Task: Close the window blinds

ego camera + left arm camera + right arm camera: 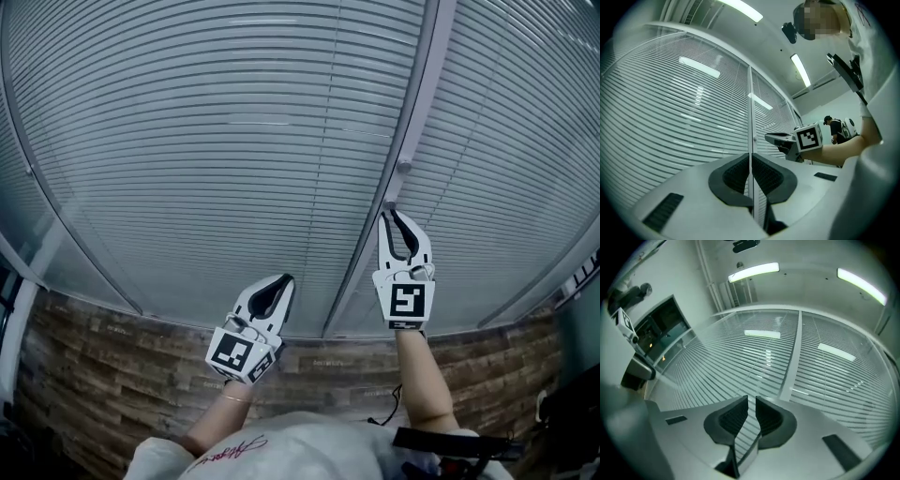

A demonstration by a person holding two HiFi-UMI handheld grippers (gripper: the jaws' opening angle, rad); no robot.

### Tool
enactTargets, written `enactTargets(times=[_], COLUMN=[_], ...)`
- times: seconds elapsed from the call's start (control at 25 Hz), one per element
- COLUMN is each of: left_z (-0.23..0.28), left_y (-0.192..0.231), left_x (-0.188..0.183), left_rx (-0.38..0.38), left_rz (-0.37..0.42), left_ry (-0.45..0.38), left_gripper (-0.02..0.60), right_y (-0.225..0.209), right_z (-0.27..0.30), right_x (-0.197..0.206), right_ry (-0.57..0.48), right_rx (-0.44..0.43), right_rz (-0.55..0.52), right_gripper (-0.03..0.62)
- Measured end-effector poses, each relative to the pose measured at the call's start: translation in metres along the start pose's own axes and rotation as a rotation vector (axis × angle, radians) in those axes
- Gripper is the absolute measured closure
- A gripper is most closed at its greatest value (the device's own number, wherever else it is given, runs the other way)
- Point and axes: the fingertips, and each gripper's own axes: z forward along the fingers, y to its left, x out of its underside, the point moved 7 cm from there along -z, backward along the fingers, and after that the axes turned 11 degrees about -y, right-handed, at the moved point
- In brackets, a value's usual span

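Facing light, kinkable blinds, you are holding left gripper jaws closed, right gripper jaws slightly apart, empty; grip the knob, not slats

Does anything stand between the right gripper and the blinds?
Nothing visible does. The right gripper points at the blinds beside the post between two panels; only slats show through the gap between its fingers.

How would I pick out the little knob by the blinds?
Find the pale upright post dividing the two slatted blinds. The knob sits on it, just beyond the right gripper tips, the only round bump on that smooth strip.
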Motion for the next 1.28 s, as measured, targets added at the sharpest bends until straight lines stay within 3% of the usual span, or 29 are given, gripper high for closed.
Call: enactTargets(times=[0.4,0.76,1.28], left_z=[-0.003,-0.014,-0.027], left_y=[-0.010,-0.018,-0.036], left_x=[0.004,0.004,0.012], left_rx=[0.026,0.028,0.067], left_rz=[-0.009,-0.028,-0.054], left_ry=[0.009,0.019,0.052], left_gripper=[0.552,0.552,0.552], right_y=[0.039,0.066,0.091], right_z=[-0.069,-0.101,-0.127], right_x=[-0.013,0.006,0.009], right_ry=[-0.003,0.092,0.119], right_rx=[-0.019,-0.043,-0.087], right_rz=[0.225,0.307,0.403], right_gripper=[0.557,0.558,0.558])
